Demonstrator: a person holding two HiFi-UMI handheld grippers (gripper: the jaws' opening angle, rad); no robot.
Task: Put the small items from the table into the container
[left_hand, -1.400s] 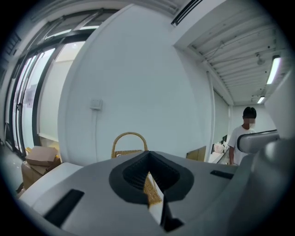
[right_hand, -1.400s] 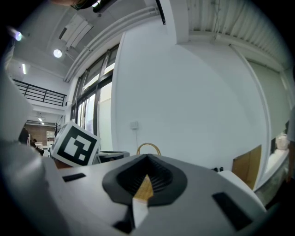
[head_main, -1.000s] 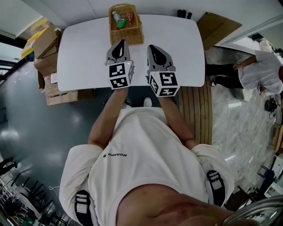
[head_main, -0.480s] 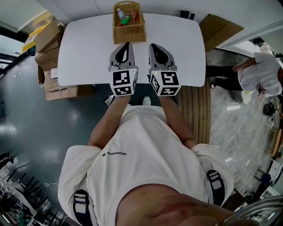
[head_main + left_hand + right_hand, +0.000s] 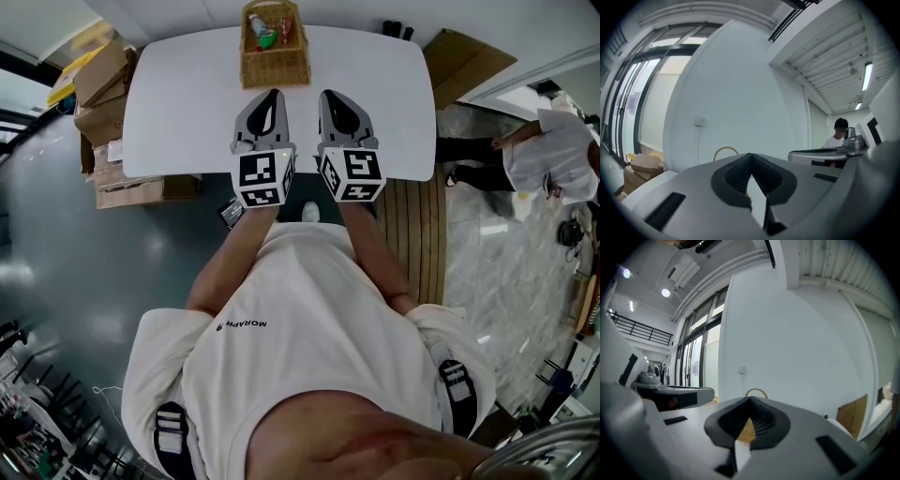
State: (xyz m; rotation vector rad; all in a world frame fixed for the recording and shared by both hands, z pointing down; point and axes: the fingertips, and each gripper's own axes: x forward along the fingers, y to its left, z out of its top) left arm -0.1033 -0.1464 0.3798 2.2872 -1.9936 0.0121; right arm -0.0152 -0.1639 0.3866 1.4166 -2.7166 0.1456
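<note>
Head view, basket [image 5: 275,71]: sitting at far edge of table [image 5: 183,103], holding small items [image 5: 269,33].
Left gripper [image 5: 272,95]: jaws pressing together, gripping nothing.
Right gripper [image 5: 329,95]: jaws pressing together, gripping nothing.

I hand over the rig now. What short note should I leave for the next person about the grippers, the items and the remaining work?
Left gripper: shut, empty, over the table.
Right gripper: shut, empty, beside it.
Basket at the table's far edge holds a bottle and other small items.
No small item shows outside it in the head view.
Left to do: probably nothing; check the table, then stop.
</note>
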